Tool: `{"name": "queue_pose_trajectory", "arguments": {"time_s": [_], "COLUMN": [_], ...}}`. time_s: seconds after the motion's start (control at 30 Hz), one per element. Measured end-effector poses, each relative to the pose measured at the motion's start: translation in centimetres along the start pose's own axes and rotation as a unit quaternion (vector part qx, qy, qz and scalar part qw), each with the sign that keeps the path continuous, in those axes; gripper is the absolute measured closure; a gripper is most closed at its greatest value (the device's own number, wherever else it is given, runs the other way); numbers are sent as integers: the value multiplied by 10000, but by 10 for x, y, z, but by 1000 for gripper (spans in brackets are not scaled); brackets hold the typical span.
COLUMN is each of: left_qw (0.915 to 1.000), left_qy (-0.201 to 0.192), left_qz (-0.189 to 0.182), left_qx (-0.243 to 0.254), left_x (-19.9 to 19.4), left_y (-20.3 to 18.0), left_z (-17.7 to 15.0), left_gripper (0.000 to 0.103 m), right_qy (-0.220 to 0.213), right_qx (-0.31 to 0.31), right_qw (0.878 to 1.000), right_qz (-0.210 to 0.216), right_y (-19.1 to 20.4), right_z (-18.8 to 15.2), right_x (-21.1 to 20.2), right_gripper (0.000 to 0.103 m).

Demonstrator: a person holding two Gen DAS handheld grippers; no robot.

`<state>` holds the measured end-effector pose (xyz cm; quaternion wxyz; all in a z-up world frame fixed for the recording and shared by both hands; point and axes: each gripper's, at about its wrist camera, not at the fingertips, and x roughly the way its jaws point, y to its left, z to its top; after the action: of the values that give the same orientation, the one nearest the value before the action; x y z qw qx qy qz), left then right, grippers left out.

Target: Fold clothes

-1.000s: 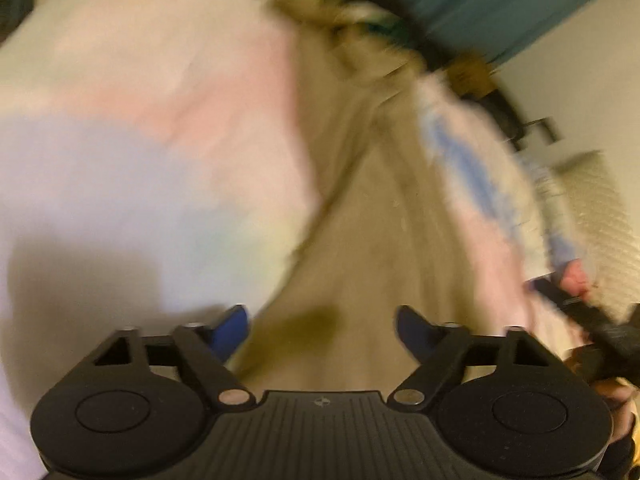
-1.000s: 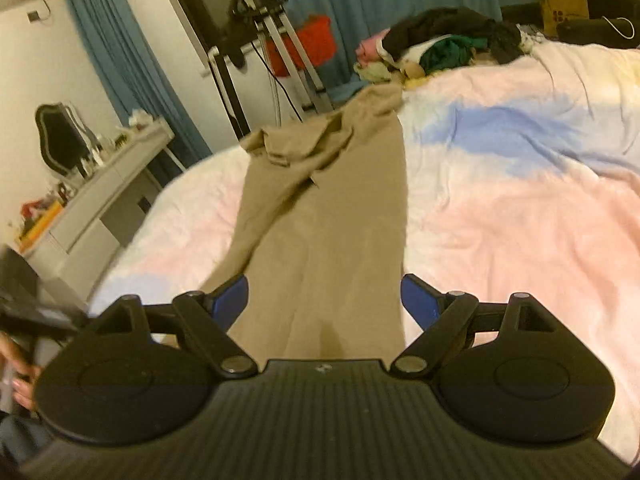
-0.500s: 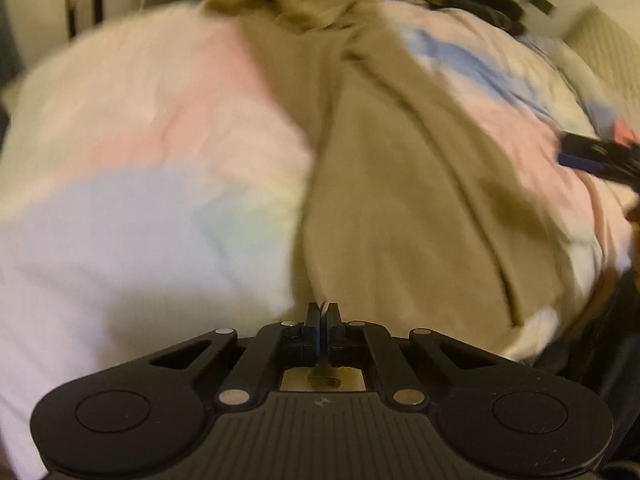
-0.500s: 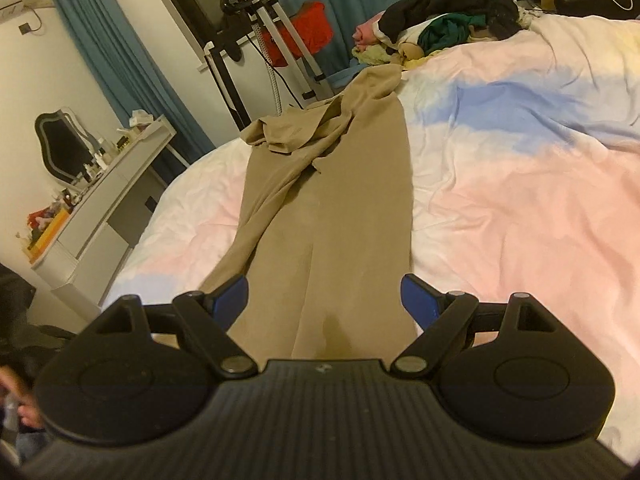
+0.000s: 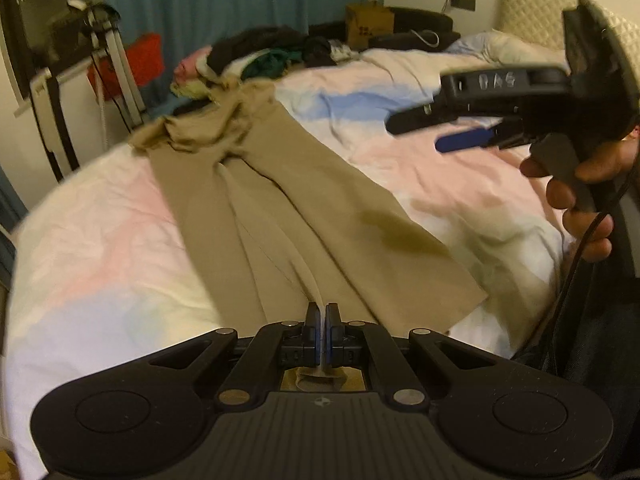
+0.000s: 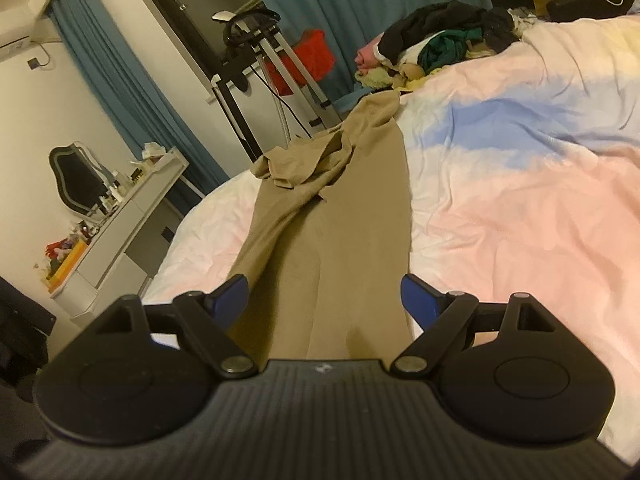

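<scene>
Left gripper (image 5: 321, 330), clamped on trousers (image 5: 280, 208) hem, now lifted; right gripper (image 6: 324, 300) stays wide, empty.

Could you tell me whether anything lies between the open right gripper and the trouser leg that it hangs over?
Nothing visible does. The right gripper hangs with its jaws wide apart over the tan trousers, with only bare cloth below. The left gripper is shut on the other hem.
</scene>
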<state>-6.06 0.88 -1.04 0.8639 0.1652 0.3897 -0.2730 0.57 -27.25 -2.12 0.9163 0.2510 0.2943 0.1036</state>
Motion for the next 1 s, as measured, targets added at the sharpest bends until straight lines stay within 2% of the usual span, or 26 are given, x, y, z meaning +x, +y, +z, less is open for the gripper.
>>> {"name": "queue_pose_trajectory", "arguments": {"time_s": [0.17, 0.33, 0.4, 0.43, 0.47, 0.5, 0.53, 0.57, 0.63, 0.73, 0.8, 0.9, 1.0], "left_qw": [9984, 9960, 9946, 9937, 9927, 9927, 9932, 9942, 9956, 9940, 9894, 9787, 9683], "left_qy": [314, 682, 808, 842, 844, 770, 656, 497, 116, -463, -850, -1372, -1660], "left_qz": [-289, -307, -330, -398, -479, -506, -479, -408, -215, 171, 487, 408, 430], "left_qx": [-363, -481, -558, -627, -712, -784, -832, -866, -903, -981, -1071, -1473, -1818], "left_x": [37, 70, 79, 79, 77, 72, 67, 60, 46, 27, 18, 16, 17], "left_y": [-7, -14, -13, -11, -8, -5, -1, 2, 8, 19, 24, 36, 50], "left_z": [-2, -13, -15, -13, -11, -7, -3, 3, 18, 45, 60, 72, 68], "left_gripper": [101, 100, 96, 88, 75, 65, 47, 35, 27, 20, 16, 13, 13], "right_qy": [-39, -82, -151, -186, -233, -310, -386, -462, -614, -826, -870, -921, -952], "right_qx": [-143, -162, -199, -217, -228, -221, -214, -208, -194, -177, -189, -219, -373], "right_qw": [9999, 9998, 9997, 9996, 9994, 9993, 9990, 9987, 9979, 9964, 9960, 9954, 9947], "right_qz": [-16, -63, -66, -67, -69, -70, -72, -73, -76, -84, -111, -110, -74], "right_y": [1, -2, -1, -1, -1, -2, -2, -3, -4, -6, -9, -12, -9], "right_z": [-1, -1, -1, -1, -1, 0, 0, 1, 3, 5, 6, 7, 7], "right_x": [0, -1, -4, -6, -7, -10, -12, -15, -20, -27, -26, -24, -20], "right_gripper": [18, 18, 18, 18, 18, 18, 18, 18, 18, 18, 18, 18, 25]}}
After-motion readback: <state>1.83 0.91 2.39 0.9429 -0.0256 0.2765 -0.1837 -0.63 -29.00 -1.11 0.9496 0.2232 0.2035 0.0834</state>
